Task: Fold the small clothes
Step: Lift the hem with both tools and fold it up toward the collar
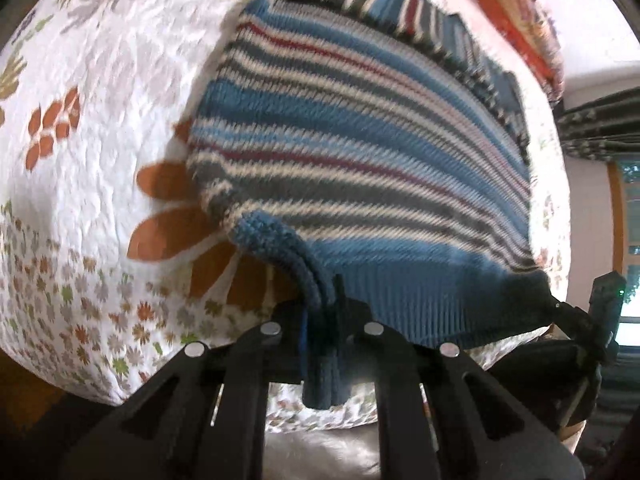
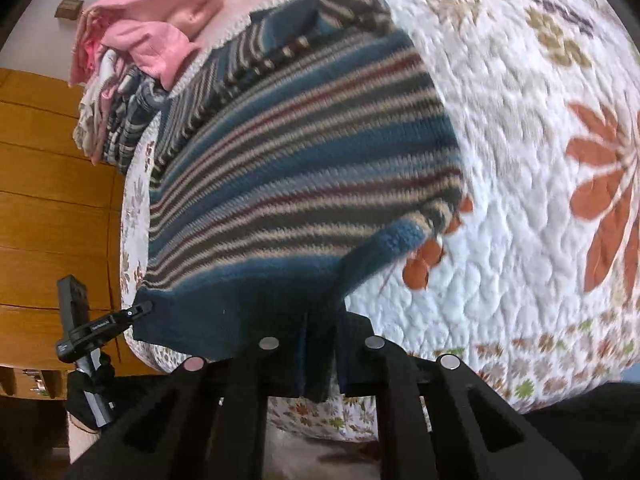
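Two grippers hold the near hem of a striped knitted sweater (image 1: 360, 152) that lies on a bed covered by a white quilted bedspread (image 1: 100, 92) printed with orange and grey flowers. The left gripper (image 1: 322, 320) is pinched tight on one corner of the plain blue ribbed hem, a doubled fold of knit bunched between its fingers and hanging down past them. The right gripper (image 2: 320, 344) is clamped the same way on the opposite corner of that hem, dark blue cloth squeezed between its fingers.

Each gripper shows in the other's camera at the far end of the hem: the right one at the right edge of the left wrist view, the left one at the left edge of the right wrist view. The hem is stretched between them along the near edge of the bed and lifted off the bedspread.

From the hem the sweater runs away from the person toward the far side of the bed, its long axis pointing straight away, its stripes of blue, grey, cream and dark red lying crosswise. At the far end a sleeve part with stripes turned another way is folded over the body.

Beyond the sweater, a pile of clothes (image 2: 132, 52) sits at the far edge, pink cloth on top. A wooden wardrobe (image 2: 48, 200) stands beside the bed.
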Tool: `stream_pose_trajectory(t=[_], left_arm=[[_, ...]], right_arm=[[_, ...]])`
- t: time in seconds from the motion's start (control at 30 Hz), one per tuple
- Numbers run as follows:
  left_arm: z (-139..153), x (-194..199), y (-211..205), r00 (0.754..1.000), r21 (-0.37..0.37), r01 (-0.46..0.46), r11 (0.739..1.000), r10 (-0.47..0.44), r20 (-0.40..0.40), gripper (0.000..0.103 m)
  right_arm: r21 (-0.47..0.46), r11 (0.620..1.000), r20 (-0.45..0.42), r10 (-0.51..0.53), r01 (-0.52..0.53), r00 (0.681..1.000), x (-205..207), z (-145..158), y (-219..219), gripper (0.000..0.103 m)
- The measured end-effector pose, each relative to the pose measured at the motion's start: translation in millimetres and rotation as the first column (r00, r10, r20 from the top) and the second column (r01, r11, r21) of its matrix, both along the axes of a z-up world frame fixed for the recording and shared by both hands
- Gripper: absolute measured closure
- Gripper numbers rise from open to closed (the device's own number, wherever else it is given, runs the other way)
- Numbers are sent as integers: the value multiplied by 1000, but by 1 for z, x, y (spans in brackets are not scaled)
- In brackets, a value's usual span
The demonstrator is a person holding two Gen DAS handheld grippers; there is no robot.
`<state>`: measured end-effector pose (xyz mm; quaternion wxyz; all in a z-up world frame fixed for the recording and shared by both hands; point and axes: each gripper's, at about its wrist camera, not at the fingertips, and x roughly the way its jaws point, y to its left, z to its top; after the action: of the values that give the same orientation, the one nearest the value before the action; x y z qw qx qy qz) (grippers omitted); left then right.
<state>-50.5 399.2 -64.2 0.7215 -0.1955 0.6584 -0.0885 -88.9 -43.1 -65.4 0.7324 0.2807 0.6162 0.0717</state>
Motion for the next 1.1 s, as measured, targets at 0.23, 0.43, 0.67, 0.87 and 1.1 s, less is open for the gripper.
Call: stream_pose_trajectory(t=[0.23, 0.43, 0.67, 0.87, 1.1], left_arm=[[27, 33, -10, 997, -20, -39, 999, 41, 69, 95], [27, 77, -3, 994, -35, -91, 995, 92, 53, 95], [7, 129, -4, 995, -23, -101, 995, 101, 14, 94], [-21, 161, -4, 992, -27, -117, 993, 116, -57, 90], [-41, 185, 3, 980, -67, -148, 987, 137, -146, 86]], right_arm=[[13, 1000, 13, -4, 3, 1000, 35, 20, -11, 93], [26, 999, -8, -18, 18, 1000, 78, 28, -22, 93], [45, 998, -67, -32, 35, 997, 134, 10, -30, 93], [46, 997, -133, -55, 61, 990, 169, -24, -37, 93], [115, 985, -208, -107, 132, 972, 192, -56, -51, 88]])
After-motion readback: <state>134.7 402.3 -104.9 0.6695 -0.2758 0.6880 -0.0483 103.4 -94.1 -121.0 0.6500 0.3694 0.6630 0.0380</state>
